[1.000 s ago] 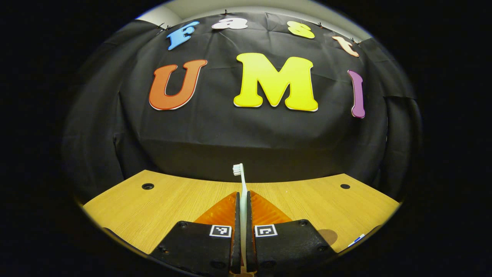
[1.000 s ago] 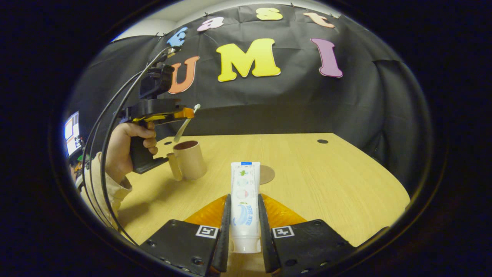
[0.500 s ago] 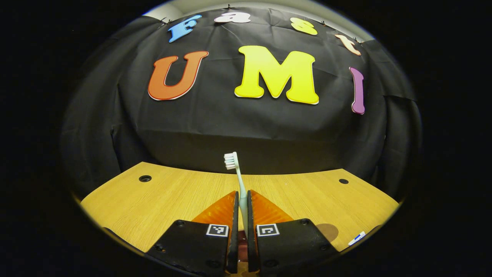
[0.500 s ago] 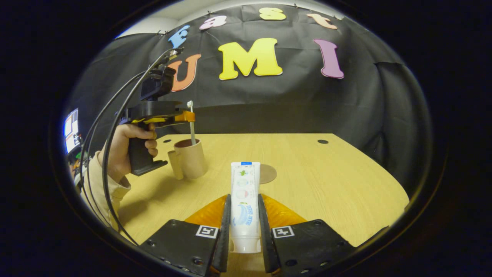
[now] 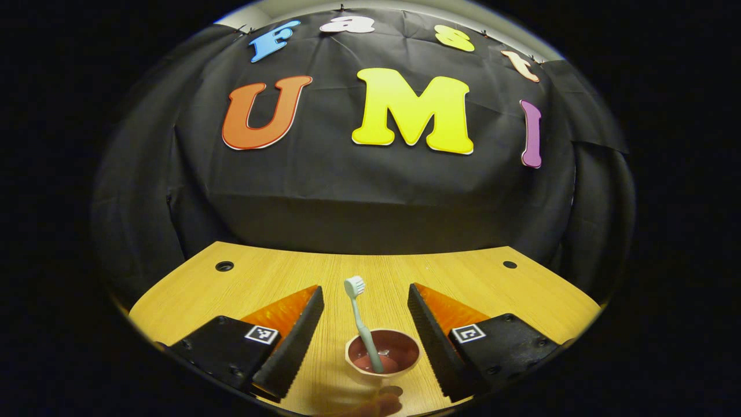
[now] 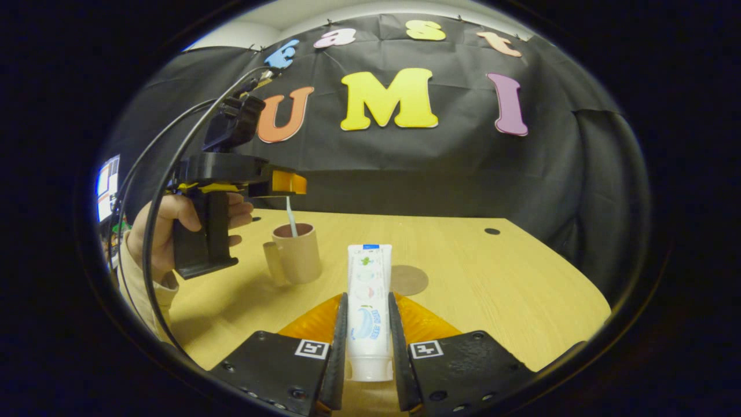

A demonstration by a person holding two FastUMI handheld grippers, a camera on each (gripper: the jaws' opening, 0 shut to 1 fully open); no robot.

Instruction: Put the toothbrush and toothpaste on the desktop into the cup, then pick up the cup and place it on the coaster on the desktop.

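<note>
A pale toothbrush point(image 5: 360, 315) stands in the tan cup point(image 5: 382, 354), bristles up, leaning against the rim. My left gripper point(image 5: 365, 298) hangs open just above the cup, fingers spread either side of the brush. In the right gripper view the same cup point(image 6: 296, 252) with its handle sits on the wooden desk under the left gripper point(image 6: 286, 182), which a hand point(image 6: 173, 217) holds. My right gripper point(image 6: 367, 307) is shut on a white toothpaste tube point(image 6: 367, 301), held above the desk. The round brown coaster point(image 6: 408, 280) lies flat to the right of the cup.
The wooden desk point(image 6: 492, 284) has small dark holes near its far corners point(image 6: 492, 231). Black cloth walls close the booth behind and to the right. Cables point(image 6: 156, 174) loop from the left gripper. A lit screen point(image 6: 107, 185) shows at the far left.
The left gripper has opened and let go of the toothbrush, which has dropped into the cup. The right gripper has kept its hold on the toothpaste and lifted slightly.
</note>
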